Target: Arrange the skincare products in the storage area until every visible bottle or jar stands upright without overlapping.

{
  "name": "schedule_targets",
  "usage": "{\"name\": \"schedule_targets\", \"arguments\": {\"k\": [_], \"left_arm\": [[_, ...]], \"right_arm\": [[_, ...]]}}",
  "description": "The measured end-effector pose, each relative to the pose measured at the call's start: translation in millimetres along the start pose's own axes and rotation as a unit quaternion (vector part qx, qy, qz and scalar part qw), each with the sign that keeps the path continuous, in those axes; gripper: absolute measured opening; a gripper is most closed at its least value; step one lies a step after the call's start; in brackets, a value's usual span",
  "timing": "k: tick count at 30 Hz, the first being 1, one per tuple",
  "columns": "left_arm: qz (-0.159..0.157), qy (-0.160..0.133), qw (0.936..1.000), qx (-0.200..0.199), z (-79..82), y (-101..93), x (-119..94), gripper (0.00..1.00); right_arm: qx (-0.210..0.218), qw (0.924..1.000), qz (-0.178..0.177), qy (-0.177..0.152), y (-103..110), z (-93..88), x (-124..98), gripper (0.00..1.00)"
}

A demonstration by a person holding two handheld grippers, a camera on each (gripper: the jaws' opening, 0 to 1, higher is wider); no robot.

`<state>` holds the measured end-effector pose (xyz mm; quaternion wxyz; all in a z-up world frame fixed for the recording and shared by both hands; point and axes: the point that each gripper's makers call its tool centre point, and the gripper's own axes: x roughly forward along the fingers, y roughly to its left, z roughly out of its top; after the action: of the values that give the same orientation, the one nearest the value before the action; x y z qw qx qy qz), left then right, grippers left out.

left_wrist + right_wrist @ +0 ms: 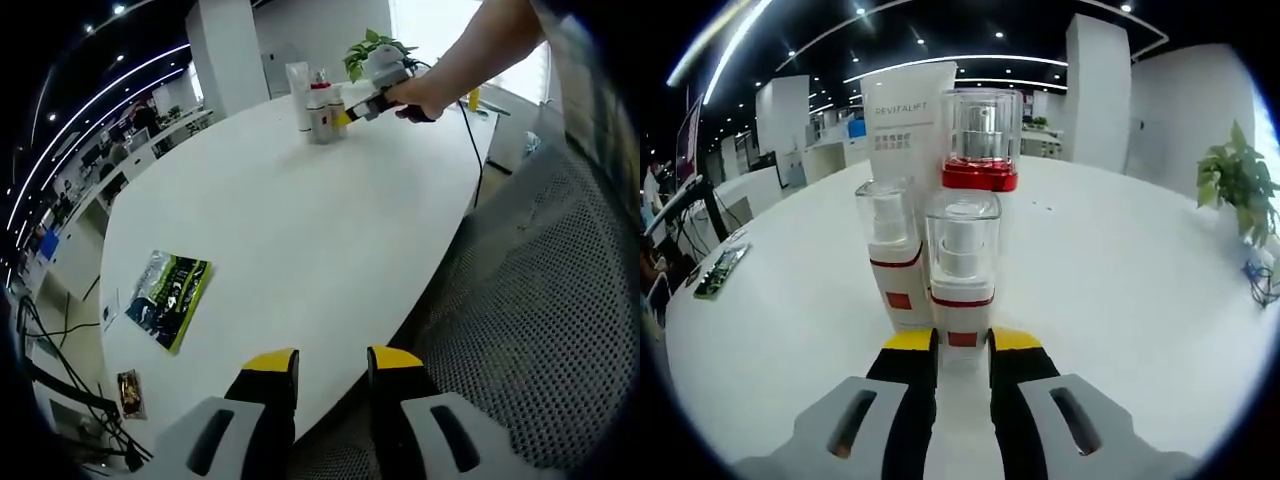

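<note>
In the right gripper view our right gripper (962, 340) has its yellow-tipped jaws slightly apart, one on each side of the base of the front bottle (962, 262). We cannot tell if they truly press it. This bottle stands upright, with a clear cap and a red band. Touching it on the left stands a second bottle (890, 255) of the same kind. Behind them are a red-collared bottle (981, 140) and a white tube (905, 115), both upright. All four stand close together on the white table (1120, 290). A plant (1237, 180) is far to the right.

In the left gripper view our left gripper (332, 362) hangs over the near table edge, jaws apart and empty. A green packet (168, 297) lies flat on the left. At the far end a hand (420, 95) holds the right gripper beside the bottle group (318, 102).
</note>
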<state>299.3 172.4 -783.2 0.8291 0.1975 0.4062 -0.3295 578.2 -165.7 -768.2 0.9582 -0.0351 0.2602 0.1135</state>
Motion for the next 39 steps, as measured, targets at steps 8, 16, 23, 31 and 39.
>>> {"name": "schedule_targets", "arguments": {"k": [8,16,23,31,39], "left_arm": [[-0.001,0.000,1.0000,0.002,0.1,-0.6,0,0.28],[-0.002,0.001,1.0000,0.002,0.1,-0.6,0,0.28],[0.001,-0.004,1.0000,0.002,1.7,0.4,0,0.28],[0.008,-0.010,0.9999,0.005,3.9,2.5,-2,0.28],[-0.008,-0.018,0.9997,0.014,7.1,-5.4,-3,0.28]], "right_arm": [[0.027,0.9995,-0.018,0.003,-1,1.4,5,0.17],[0.037,0.9989,-0.023,0.015,-1,-4.8,6,0.22],[0.038,0.9989,-0.022,0.019,3,-12.4,-7,0.27],[0.125,0.9917,-0.001,0.028,31,-24.7,-32,0.39],[0.183,0.9811,0.046,0.040,89,-24.8,-46,0.53]]}}
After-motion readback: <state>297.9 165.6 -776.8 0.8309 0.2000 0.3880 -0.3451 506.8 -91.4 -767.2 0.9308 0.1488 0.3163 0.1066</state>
